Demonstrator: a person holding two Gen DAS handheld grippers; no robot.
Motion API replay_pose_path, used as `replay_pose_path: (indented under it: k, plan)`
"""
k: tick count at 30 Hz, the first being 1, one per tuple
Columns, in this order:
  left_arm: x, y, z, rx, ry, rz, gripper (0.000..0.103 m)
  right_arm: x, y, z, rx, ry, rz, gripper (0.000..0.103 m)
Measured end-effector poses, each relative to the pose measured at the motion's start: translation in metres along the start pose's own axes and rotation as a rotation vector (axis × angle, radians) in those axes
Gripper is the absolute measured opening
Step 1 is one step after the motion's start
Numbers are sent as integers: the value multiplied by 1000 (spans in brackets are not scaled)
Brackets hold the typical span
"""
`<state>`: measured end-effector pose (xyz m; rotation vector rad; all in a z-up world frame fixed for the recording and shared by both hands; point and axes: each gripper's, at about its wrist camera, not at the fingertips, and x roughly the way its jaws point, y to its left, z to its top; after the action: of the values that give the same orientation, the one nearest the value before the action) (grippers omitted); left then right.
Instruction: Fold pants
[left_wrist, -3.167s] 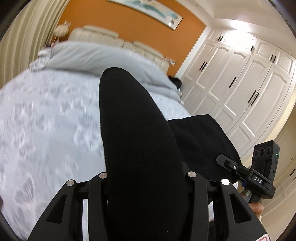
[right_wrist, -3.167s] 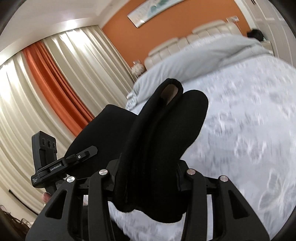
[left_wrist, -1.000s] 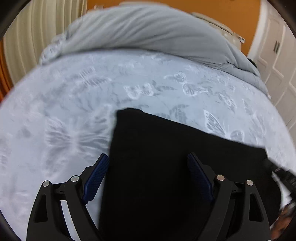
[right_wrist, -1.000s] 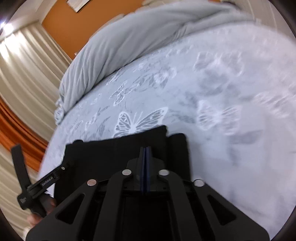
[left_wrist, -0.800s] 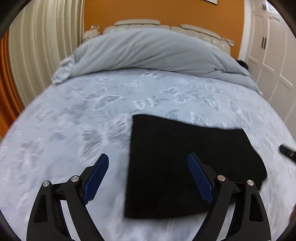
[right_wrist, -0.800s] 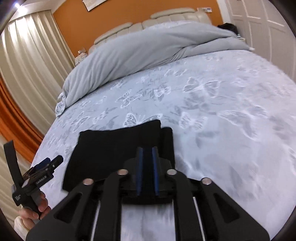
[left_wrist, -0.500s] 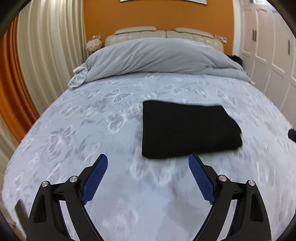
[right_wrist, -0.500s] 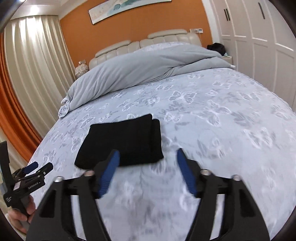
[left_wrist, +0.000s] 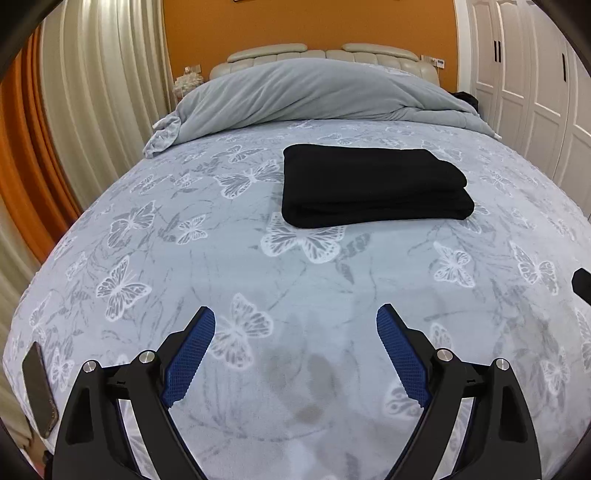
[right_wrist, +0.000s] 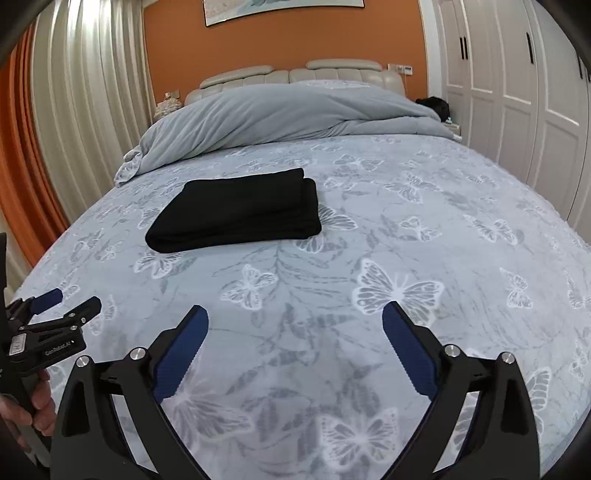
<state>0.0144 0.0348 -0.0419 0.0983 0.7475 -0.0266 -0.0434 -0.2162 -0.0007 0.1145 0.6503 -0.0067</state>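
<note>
The black pants (left_wrist: 373, 184) lie folded into a flat rectangle on the butterfly-print bed cover, mid-bed; the right wrist view has the same pants (right_wrist: 236, 210) left of centre. My left gripper (left_wrist: 295, 321) hangs well back from them over bare cover, open and empty. My right gripper (right_wrist: 295, 317) is also far short of the pants, its jaws opening wide with nothing between them. The left gripper (right_wrist: 62, 301) appears at the left edge of the right wrist view, held by a hand (right_wrist: 33, 410).
A grey duvet (left_wrist: 317, 96) is bunched at the headboard end. A dark phone (left_wrist: 38, 391) lies at the bed's near left corner. Curtains (left_wrist: 92, 92) hang on the left, white wardrobe doors (right_wrist: 517, 92) stand on the right. A dark object (right_wrist: 434, 105) sits on the nightstand.
Both grippers drew back from the folded pants toward the foot of the bed. The right gripper, shut a second ago, has opened wide. The pants stay where they were laid.
</note>
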Motion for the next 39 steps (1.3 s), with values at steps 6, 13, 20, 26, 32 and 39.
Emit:
replay_pose_path:
  k: [6,13,20,26,32,39]
  plan:
    - [-6,-5,0,-15,-38,-11,87,6,3,-2,35,30,32,95]
    - [-10,-10,1,-8,-66,7,87,2,12,-3,6,10,26,95]
    - [-10,-15,-1,6,-75,18,87,1,16,-5,-9,12,20,95]
    - [-3,-14,-3,1,-62,33,87,1,20,-9,-23,16,14,95]
    - [-1,-11,-4,-14,-53,27,87,0,22,-11,-39,12,10,95]
    - [0,-13,-4,-5,-54,5,87,0,24,-12,-42,14,5,95]
